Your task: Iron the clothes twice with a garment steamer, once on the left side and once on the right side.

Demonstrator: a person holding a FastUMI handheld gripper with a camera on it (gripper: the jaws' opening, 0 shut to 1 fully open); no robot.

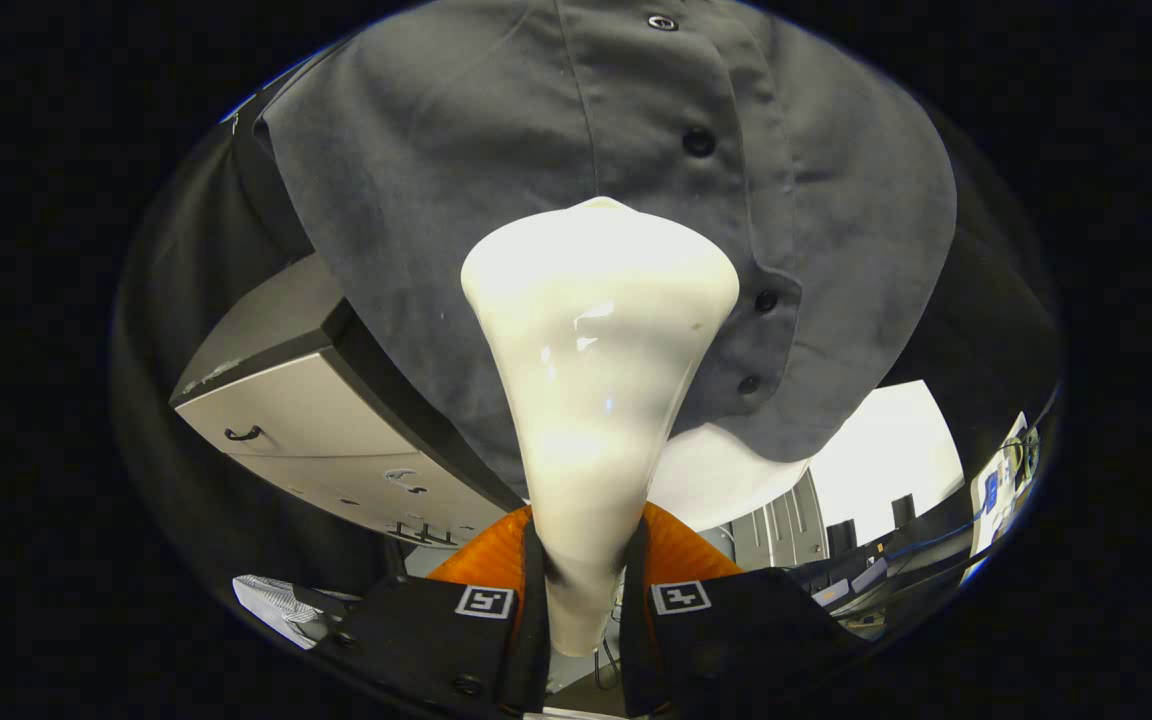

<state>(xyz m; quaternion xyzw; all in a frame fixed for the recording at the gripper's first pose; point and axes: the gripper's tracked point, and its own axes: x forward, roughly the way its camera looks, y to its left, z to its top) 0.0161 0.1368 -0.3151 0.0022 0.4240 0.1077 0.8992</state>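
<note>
A white garment steamer [591,380] with a wide flat head stands up between my fingers, its narrow handle pinched by both. My gripper [584,585] is shut on that handle. The steamer's head lies against a dark grey button-up shirt [496,170] that hangs straight ahead. The head sits just to the left of the shirt's button placket [726,200], near the lower part of the garment. The shirt's hem [786,440] curves below and to the right of the head.
A grey drawer cabinet [306,430] with dark handles stands beyond the shirt to the left. A white surface [886,450] and grey panels lie to the right below the hem. A desk edge with cables and papers [996,490] sits further right.
</note>
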